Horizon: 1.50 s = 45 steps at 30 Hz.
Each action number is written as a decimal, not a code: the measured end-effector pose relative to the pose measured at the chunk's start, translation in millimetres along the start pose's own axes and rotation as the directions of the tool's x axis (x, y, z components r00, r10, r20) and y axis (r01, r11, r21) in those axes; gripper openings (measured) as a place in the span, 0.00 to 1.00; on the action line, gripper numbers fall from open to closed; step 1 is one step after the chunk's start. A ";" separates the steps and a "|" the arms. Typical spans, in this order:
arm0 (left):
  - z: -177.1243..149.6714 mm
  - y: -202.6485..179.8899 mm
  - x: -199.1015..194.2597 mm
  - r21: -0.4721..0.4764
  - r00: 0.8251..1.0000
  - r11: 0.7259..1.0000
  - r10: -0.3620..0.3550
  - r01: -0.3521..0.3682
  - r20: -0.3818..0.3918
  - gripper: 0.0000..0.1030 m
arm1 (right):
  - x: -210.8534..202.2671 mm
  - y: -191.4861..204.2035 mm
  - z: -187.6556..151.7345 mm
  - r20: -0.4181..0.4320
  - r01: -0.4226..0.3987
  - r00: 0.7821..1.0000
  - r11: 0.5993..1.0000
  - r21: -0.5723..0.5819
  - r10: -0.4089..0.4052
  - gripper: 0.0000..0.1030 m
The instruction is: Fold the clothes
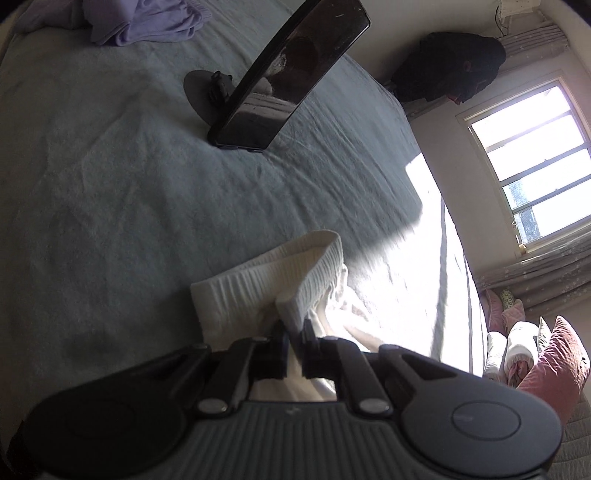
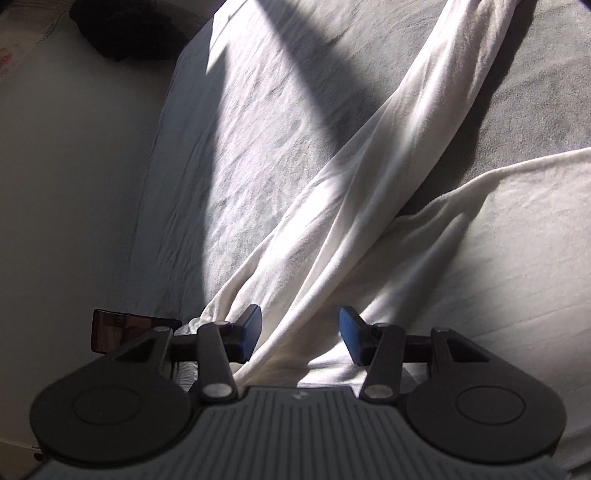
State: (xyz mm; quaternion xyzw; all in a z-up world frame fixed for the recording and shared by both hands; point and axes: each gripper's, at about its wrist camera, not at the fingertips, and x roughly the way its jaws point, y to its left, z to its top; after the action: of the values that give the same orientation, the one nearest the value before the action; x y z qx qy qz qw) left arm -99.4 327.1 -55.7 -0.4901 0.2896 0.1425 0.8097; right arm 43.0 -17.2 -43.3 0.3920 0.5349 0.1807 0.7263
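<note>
A phone [image 1: 291,74] on a stand leans upright on the bed [image 1: 110,184].

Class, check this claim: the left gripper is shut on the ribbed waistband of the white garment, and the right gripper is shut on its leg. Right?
Not quite. The right gripper is open, its jaws apart over the white garment, as the right wrist view shows. The left gripper is indeed shut on the ribbed waistband.

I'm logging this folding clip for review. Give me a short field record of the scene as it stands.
surface: bed with grey-green cover
garment: white garment, ribbed waistband lifted off the bed
left gripper: shut on the waistband
right gripper: open, fabric lying between the fingers
other clothes: lilac garment, crumpled at the far edge
also on bed: phone leaning on a stand
light: sun patch from window
</note>
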 end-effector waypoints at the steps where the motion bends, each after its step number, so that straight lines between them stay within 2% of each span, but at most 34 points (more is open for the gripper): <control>1: 2.4 -0.4 -2.1 0.004 1.000 1.000 -0.012 0.012 0.001 0.05 | 4.9 -0.5 -0.3 -0.017 -0.012 1.000 1.000 0.015 0.013 0.51; 3: 7.2 -1.3 -6.2 0.011 0.999 0.999 -0.035 0.035 0.003 0.05 | 13.5 -0.6 0.4 -0.039 -0.042 0.998 0.998 0.040 0.043 0.51; 12: 12.1 -10.2 -13.8 0.015 0.996 0.996 -0.084 0.083 0.022 0.05 | 37.9 8.2 19.5 0.021 -0.221 0.975 0.971 0.095 0.220 0.51; 15: 10.7 -9.2 -14.5 0.026 0.998 0.998 -0.063 0.063 0.031 0.05 | 37.3 4.1 28.0 0.056 -0.258 0.966 0.959 0.120 0.253 0.51; 21: 8.9 -2.5 -12.4 0.017 0.999 1.000 -0.011 0.010 0.034 0.05 | 15.0 -7.9 47.7 0.197 -0.312 0.939 0.938 0.152 0.281 0.51; 23: 10.0 -2.6 -12.5 0.018 0.999 1.000 -0.008 0.008 0.033 0.05 | 12.2 -14.8 49.4 0.221 -0.287 0.944 0.937 0.197 0.243 0.48; 25: 10.7 -3.6 -12.7 0.019 0.999 1.000 -0.009 0.009 0.031 0.05 | 9.4 -21.8 51.1 0.243 -0.263 0.948 0.934 0.243 0.204 0.33; 27: 11.3 -4.2 -12.4 0.020 1.000 1.000 -0.011 0.010 0.029 0.05 | 5.3 -27.5 52.2 0.257 -0.242 0.951 0.927 0.286 0.169 0.31; 31: 11.7 -3.6 -10.8 0.012 1.000 1.000 -0.014 0.014 0.024 0.05 | -14.0 -20.5 48.2 0.261 -0.238 0.952 0.922 0.305 0.159 0.33; 34: 11.9 -2.1 -10.2 -0.001 1.000 1.000 -0.017 0.017 0.012 0.05 | -26.8 -9.5 41.6 0.283 -0.157 0.956 0.951 0.265 0.080 0.46; 38: 11.6 -5.3 -11.6 0.010 1.000 1.000 -0.013 0.013 0.010 0.05 | -41.3 3.6 32.4 0.315 -0.035 0.949 0.976 0.213 -0.035 0.49; 41: 10.4 -7.0 -11.6 0.019 1.000 1.000 -0.005 0.005 0.017 0.05 | -31.2 8.8 26.2 0.321 0.070 0.939 0.983 0.169 -0.122 0.49; 45: 8.7 -7.7 -10.1 0.022 1.000 1.000 0.009 -0.009 0.017 0.05 | -8.0 -3.5 29.9 0.307 0.084 0.943 0.986 0.143 -0.126 0.49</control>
State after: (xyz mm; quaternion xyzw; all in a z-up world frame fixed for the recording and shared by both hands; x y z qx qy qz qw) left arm -100.6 331.7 -41.0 -0.4785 0.2863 0.1471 0.8170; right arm 67.0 -36.1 -37.2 0.4325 0.4428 0.0420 0.7843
